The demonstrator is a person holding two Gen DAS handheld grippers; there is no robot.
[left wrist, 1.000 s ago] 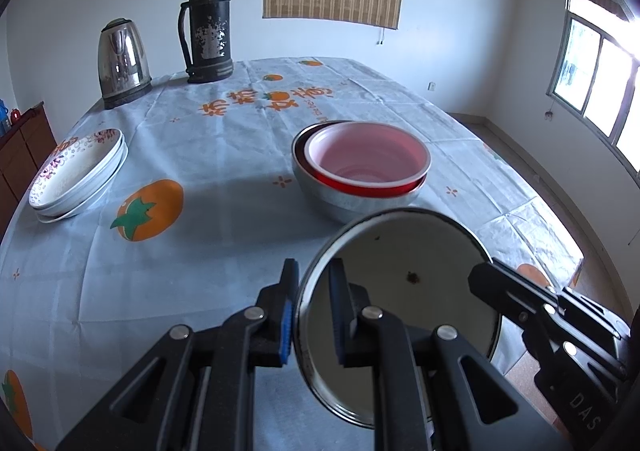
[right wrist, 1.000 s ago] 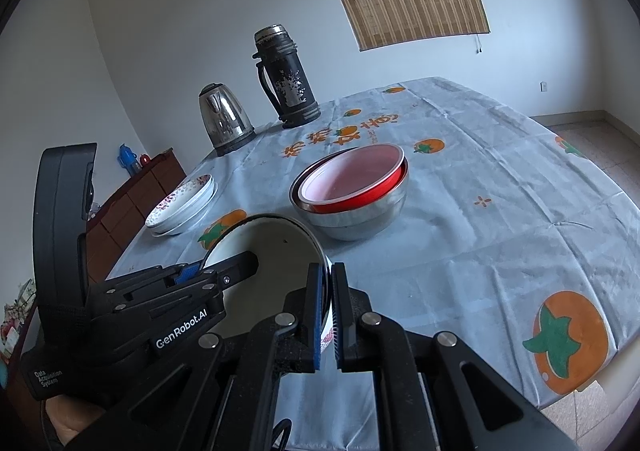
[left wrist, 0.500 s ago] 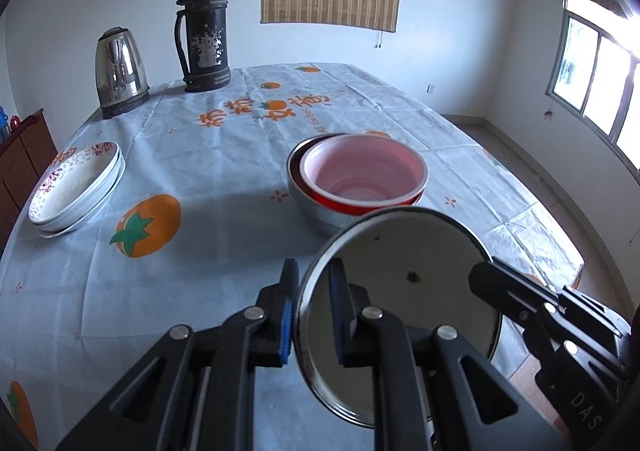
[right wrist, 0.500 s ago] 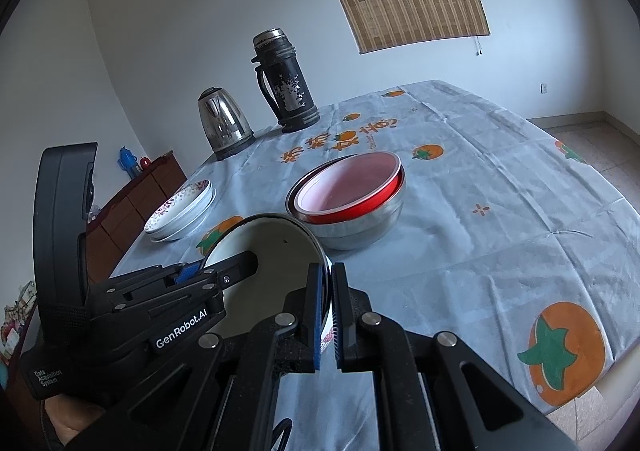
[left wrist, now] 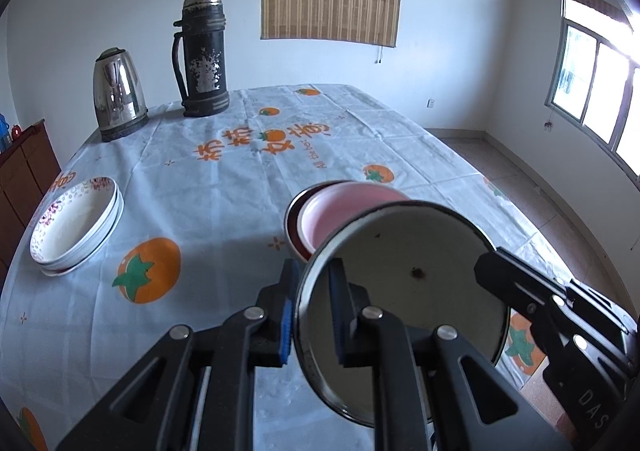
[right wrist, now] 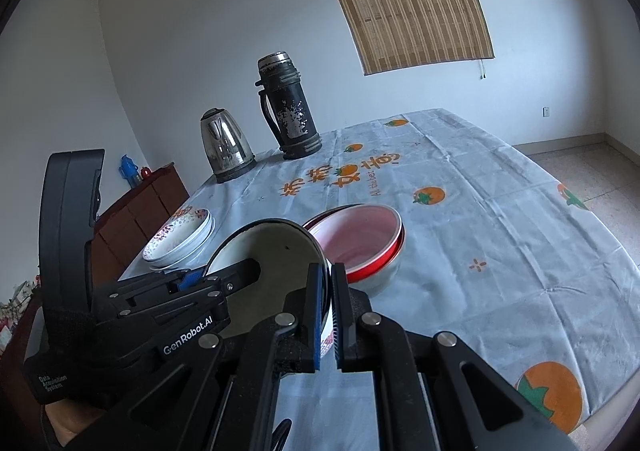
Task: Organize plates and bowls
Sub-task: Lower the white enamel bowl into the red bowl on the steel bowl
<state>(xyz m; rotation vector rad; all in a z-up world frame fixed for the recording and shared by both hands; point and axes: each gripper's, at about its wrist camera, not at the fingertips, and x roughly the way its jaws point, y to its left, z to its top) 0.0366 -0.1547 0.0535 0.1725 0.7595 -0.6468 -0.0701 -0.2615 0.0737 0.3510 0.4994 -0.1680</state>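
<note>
Left wrist view shows the left gripper (left wrist: 310,309) pinching the left rim of a white enamel bowl (left wrist: 408,283), one finger outside the wall and the other inside it, with the bowl held off the table (left wrist: 224,191) and tipped so its inside faces the camera. At the bowl's right rim the right gripper (left wrist: 486,271) clamps on as well. Just beyond the held bowl sits a pink bowl (left wrist: 344,207) nested in a larger one. Far left lies a stack of white patterned plates (left wrist: 76,225). At the far end stand a steel kettle (left wrist: 118,93) and a dark thermos (left wrist: 204,59), side by side. Right wrist view has the right gripper's blue pads (right wrist: 318,315) pressed on the bowl's near rim, and the pink bowl in its metal bowl (right wrist: 380,275) just behind.
</note>
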